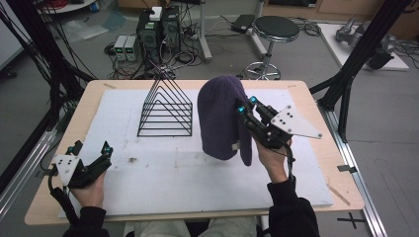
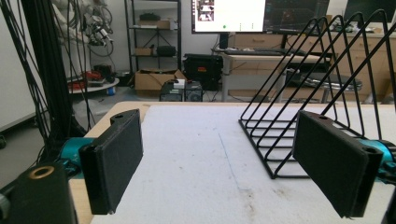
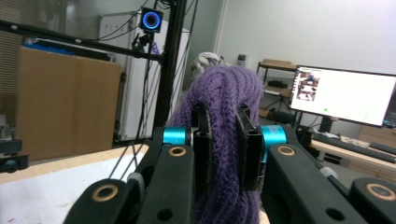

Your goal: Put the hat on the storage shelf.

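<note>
Right tool [image 3: 223, 154] pinching purple beanie [image 3: 226, 98]; high view: its dangling length.

Light wooden table [image 1: 323, 163], rectangular. White foam sheet [image 1: 163, 177] covers most of its top; bare wood strips flank the sheet left and right. Black wire rack [image 1: 165, 109] stands on the sheet's far half. Small dark smudge [image 1: 132, 160] on the sheet, nearer than the rack.
</note>
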